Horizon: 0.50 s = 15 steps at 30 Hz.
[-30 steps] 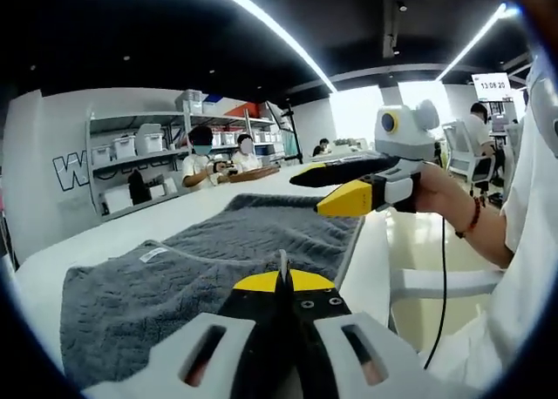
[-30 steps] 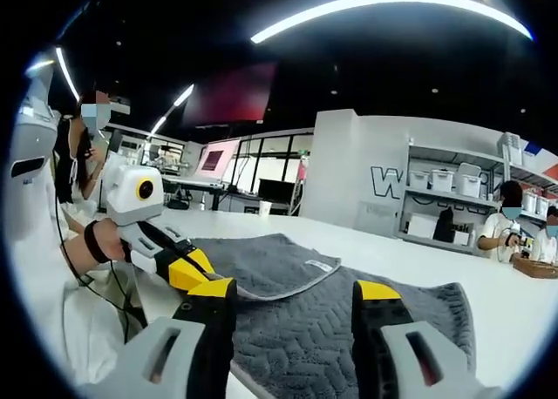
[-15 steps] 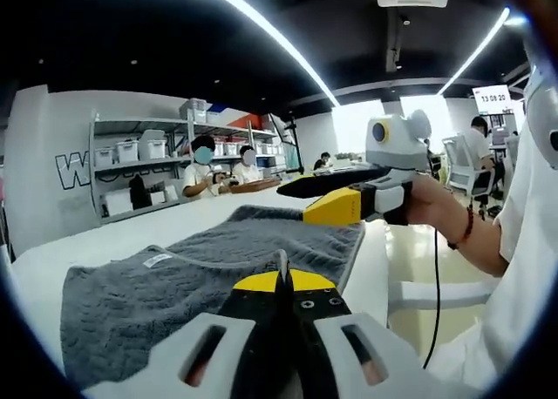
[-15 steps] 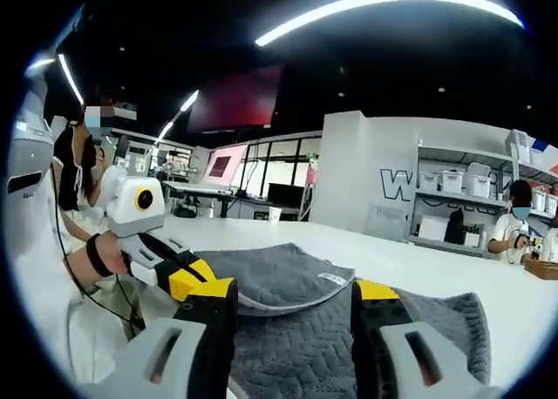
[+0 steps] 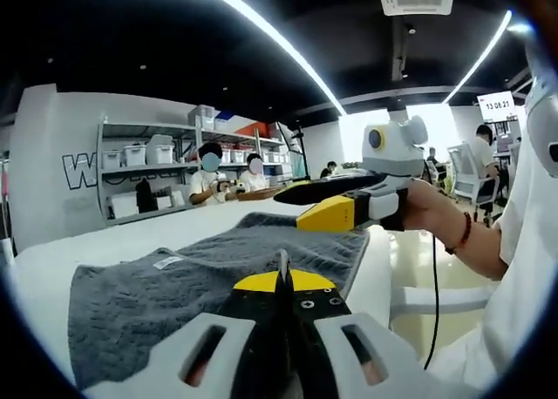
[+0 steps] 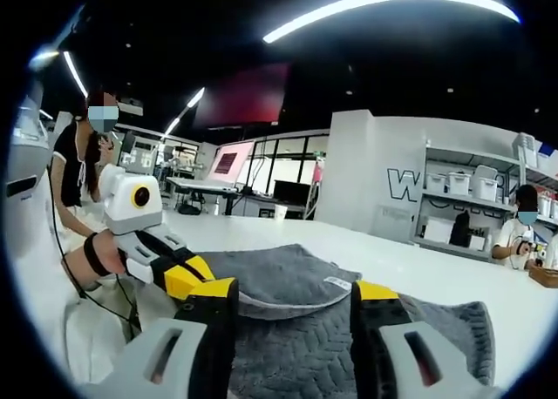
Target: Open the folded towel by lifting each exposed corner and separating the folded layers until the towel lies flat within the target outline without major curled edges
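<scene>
A grey towel [image 5: 218, 260] with a small white label [image 5: 167, 261] lies on the white table [image 5: 52, 260]. My left gripper [image 5: 281, 277] is shut at the towel's near edge, a thin sliver of cloth showing between its jaws. In the right gripper view the left gripper [image 6: 187, 273] meets the corner of the towel's [image 6: 288, 277] upper layer, which is raised off the lower layer with a pale underside showing. My right gripper [image 6: 295, 287] is open above the towel, holding nothing. From the left gripper view, the right gripper [image 5: 292, 209] hovers over the towel's right side in a hand.
The table's edge [image 5: 375, 268] runs close by the towel on the right. Shelves with white bins [image 5: 139, 168] stand along the far wall, and people [image 5: 228, 177] sit at the table's far end. Another person [image 6: 83, 172] stands at the left of the right gripper view.
Both cameras have dropped a little lower toward the table. The right gripper has drifted slightly left over the towel. The left gripper stays shut at the towel's corner.
</scene>
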{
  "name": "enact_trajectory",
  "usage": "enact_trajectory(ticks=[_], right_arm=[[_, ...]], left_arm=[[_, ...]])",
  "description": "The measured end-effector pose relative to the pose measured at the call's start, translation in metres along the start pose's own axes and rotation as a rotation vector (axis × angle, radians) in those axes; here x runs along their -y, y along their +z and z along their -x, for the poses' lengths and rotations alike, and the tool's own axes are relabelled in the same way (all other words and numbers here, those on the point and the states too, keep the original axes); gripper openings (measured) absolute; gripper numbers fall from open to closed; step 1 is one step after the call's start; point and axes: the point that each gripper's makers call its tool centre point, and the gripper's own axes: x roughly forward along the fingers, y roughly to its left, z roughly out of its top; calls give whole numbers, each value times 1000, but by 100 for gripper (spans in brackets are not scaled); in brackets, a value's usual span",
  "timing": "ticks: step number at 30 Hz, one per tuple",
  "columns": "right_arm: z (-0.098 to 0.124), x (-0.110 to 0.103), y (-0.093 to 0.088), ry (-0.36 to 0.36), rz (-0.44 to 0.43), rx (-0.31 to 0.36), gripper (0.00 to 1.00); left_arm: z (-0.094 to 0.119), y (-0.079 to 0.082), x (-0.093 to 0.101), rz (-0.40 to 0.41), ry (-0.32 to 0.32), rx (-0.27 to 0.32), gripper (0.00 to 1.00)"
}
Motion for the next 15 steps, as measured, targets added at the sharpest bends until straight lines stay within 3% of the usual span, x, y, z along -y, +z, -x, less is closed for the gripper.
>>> enact_trajectory(ticks=[15], right_arm=[[-15, 4, 0, 6, -30, -4, 47]], left_arm=[[8, 2, -1, -6, 13, 16, 1]])
